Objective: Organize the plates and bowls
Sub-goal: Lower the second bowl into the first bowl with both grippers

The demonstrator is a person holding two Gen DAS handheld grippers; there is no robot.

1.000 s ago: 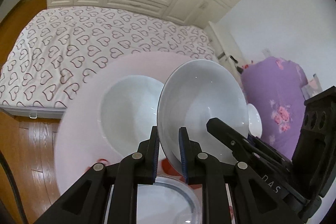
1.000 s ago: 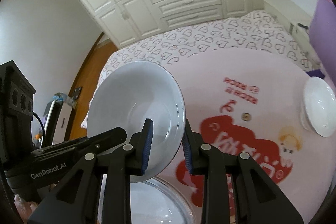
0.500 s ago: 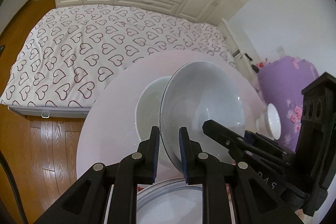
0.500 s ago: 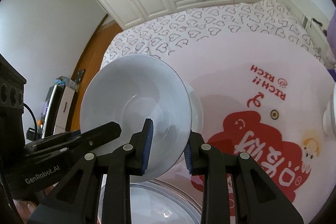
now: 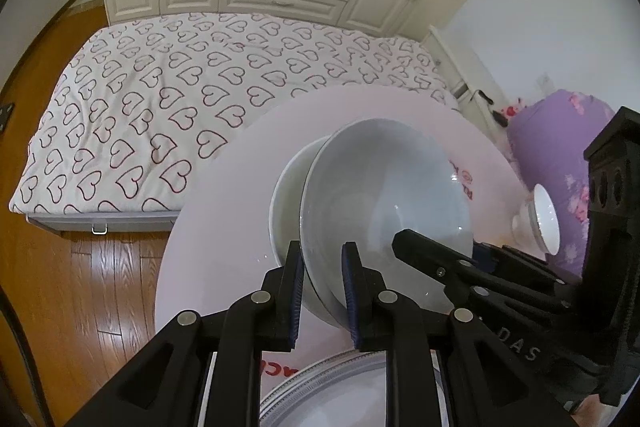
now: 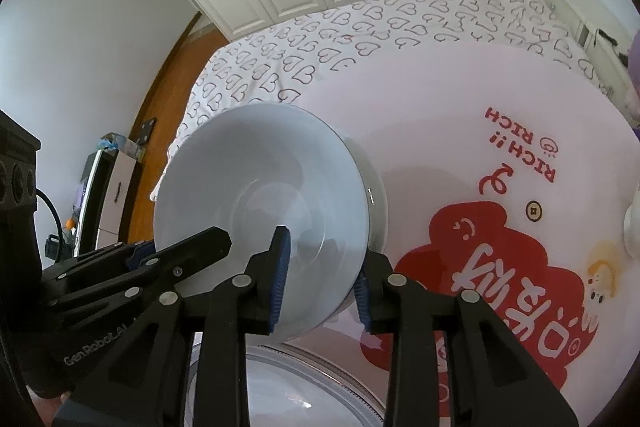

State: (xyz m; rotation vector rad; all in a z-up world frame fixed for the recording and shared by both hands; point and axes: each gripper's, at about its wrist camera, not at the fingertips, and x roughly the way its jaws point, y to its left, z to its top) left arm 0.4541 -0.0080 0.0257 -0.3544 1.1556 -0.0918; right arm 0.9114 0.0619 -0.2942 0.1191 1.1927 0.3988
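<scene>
Left wrist view: left gripper [image 5: 322, 293] fingers pinching the rim of a white bowl [image 5: 384, 203], tilted into a second bowl [image 5: 290, 195] on the tabletop [image 5: 224, 211]. Right gripper [image 6: 320, 277] fingers opening around the same rim. Nesting nearly done; small bowl [image 5: 538, 219] and plate [image 6: 276, 391] left apart.

Bowls: three, one tilted bowl [image 5: 384, 203] over a second bowl [image 5: 286, 195], and a small bowl [image 5: 540, 219] apart at the table's far side
Plates: one plate [image 5: 320, 395] (only partly in view)
Grippers: two, the left gripper [image 5: 322, 291] and the right gripper [image 6: 320, 279]
Tables: one round table [image 6: 440, 107]
Beds: one bed [image 5: 160, 99]
</scene>
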